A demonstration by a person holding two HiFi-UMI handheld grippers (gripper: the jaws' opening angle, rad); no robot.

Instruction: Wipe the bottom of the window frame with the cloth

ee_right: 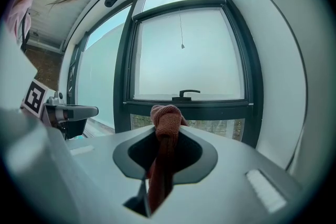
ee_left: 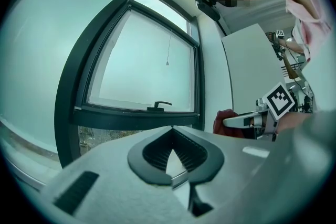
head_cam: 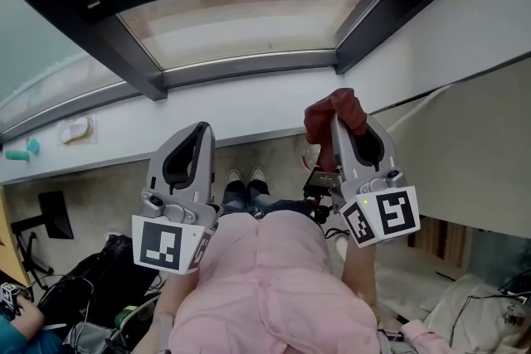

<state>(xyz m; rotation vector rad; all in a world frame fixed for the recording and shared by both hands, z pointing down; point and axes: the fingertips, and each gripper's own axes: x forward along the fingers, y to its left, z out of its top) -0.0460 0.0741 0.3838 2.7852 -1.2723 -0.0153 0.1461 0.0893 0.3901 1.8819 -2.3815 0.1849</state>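
our right gripper (head_cam: 338,124) pinches the rust-red cloth (ee_right: 166,115) between its jaws. the bunched end pokes out past the tips, in the air and apart from the window frame (ee_right: 186,110). our left gripper (ee_left: 172,128) has its jaws pressed together on nothing. the cloth's tail runs down inside the right gripper, out of sight.

Left gripper (head_cam: 202,130) and right gripper (head_cam: 338,124) are pale grey shells with black pads, each bearing a black-and-white marker cube (head_cam: 163,245). The person wears a pink top (head_cam: 274,278), dark jeans (head_cam: 245,196) and white shoes (head_cam: 235,176).
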